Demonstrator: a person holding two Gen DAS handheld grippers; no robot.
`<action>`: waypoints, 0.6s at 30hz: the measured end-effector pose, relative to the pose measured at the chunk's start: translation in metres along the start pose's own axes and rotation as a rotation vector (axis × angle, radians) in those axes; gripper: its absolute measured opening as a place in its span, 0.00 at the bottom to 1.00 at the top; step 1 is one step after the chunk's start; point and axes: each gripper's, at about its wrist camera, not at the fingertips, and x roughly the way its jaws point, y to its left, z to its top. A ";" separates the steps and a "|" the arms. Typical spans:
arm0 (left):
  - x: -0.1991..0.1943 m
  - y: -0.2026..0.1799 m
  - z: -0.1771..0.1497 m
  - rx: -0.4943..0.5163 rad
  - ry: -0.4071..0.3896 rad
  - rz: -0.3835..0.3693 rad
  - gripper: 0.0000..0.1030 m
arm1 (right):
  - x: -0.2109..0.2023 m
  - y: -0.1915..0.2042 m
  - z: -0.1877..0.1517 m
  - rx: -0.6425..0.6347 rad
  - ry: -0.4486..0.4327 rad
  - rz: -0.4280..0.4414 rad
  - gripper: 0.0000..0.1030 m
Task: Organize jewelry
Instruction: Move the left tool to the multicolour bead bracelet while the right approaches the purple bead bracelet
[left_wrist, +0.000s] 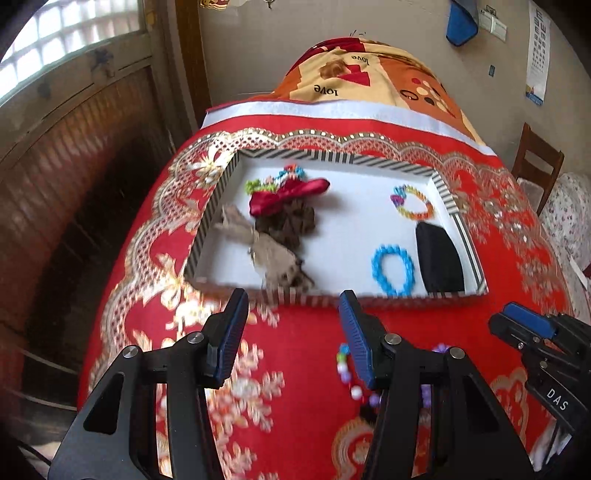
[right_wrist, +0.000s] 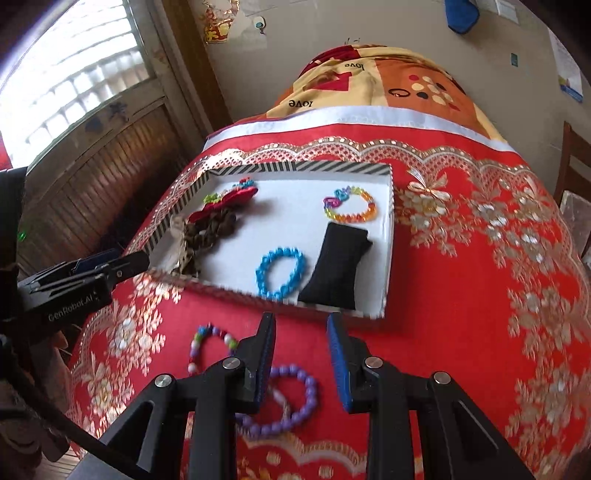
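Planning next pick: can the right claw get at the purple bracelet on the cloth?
Probably yes. The right claw stands open and empty right over the purple bracelet, which lies bare on the red cloth, nothing covering it.

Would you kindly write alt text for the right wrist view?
The right gripper, jaws open and empty, hovers over a purple bead bracelet on a red floral tablecloth. Beyond it, a striped-edged tray holds a blue bracelet, a black cushion and more jewelry.

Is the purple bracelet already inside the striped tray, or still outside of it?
Outside. The purple bracelet lies on the red tablecloth, in front of the striped tray, near its front wall.
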 end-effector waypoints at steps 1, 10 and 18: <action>-0.003 -0.001 -0.005 -0.002 -0.001 0.007 0.49 | -0.001 -0.001 -0.003 0.001 0.005 -0.002 0.26; -0.022 -0.017 -0.043 0.006 0.016 0.025 0.49 | -0.020 -0.002 -0.036 -0.010 0.016 -0.021 0.30; -0.031 -0.029 -0.058 0.006 0.016 0.022 0.49 | -0.035 -0.014 -0.050 0.008 0.020 -0.022 0.42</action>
